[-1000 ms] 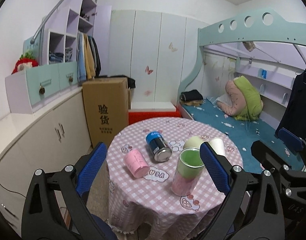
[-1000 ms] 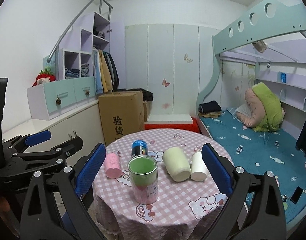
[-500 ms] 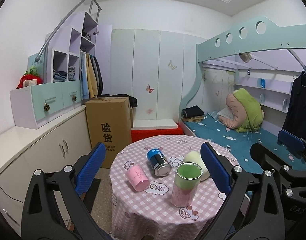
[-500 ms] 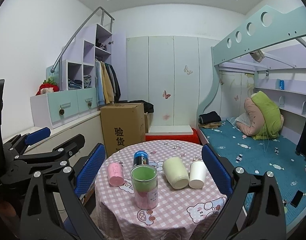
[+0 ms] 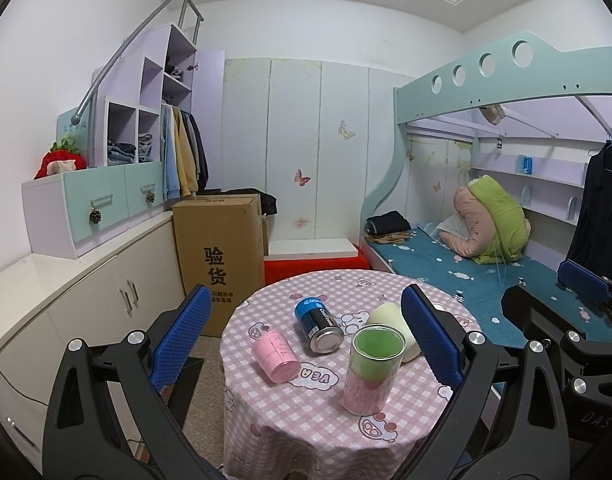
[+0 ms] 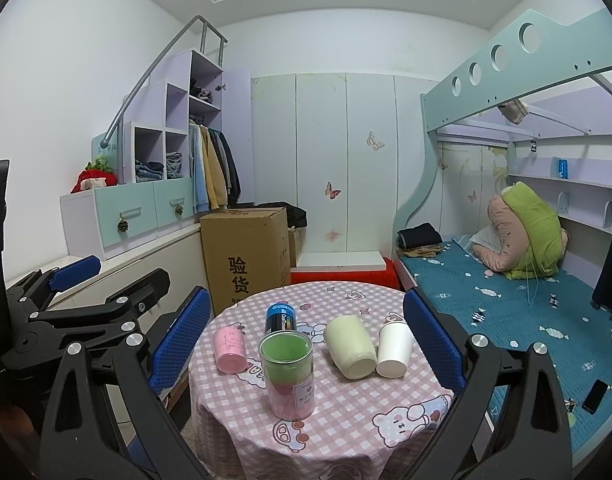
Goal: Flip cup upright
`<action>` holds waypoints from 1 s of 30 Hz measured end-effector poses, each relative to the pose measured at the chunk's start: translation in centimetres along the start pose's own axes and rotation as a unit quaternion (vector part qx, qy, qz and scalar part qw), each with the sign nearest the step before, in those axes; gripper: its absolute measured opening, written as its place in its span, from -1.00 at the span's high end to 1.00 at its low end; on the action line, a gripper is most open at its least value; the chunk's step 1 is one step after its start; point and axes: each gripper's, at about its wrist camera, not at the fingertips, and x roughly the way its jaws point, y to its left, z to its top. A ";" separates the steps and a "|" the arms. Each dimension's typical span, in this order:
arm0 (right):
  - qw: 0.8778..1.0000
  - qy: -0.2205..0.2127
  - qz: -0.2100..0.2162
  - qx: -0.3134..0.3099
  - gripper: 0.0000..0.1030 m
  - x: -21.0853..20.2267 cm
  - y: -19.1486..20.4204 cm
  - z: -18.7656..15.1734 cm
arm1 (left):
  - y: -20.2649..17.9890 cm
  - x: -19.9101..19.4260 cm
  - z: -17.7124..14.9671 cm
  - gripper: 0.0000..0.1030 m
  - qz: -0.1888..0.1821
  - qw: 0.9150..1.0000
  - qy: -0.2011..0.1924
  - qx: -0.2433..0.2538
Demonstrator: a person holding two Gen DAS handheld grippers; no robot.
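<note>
On the round table [image 6: 345,432] with its pink checked cloth: a clear cup [image 6: 288,372] with green and pink inside, upright near the front edge. Behind it, lying on their sides, a pink cup [image 6: 230,344], a blue can [image 6: 281,318] and a pale green cup [image 6: 350,346]; just beside the last, nearly touching, a white paper cup [image 6: 393,350] standing mouth down. Above the near edge, left gripper [image 5: 302,344] and right gripper [image 6: 304,344], both spread wide, holding nothing, well clear of every cup.
</note>
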 end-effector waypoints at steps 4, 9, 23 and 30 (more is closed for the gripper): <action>1.000 0.000 0.001 0.001 -0.82 -0.1 -0.1 -0.1 | 0.2 -0.2 0.1 -0.87 0.001 1.000 -0.003 0.000; 1.000 0.000 0.002 0.004 -0.82 -0.1 -0.2 0.0 | 0.2 -0.2 0.2 -0.87 0.004 1.000 -0.002 0.004; 1.000 0.005 0.003 0.006 -0.82 0.5 -0.3 0.0 | 0.2 0.3 0.1 -0.87 0.006 1.000 -0.002 0.004; 1.000 0.005 0.003 0.007 -0.82 0.5 -0.3 0.0 | 0.2 0.4 0.2 -0.87 0.006 1.000 -0.001 0.004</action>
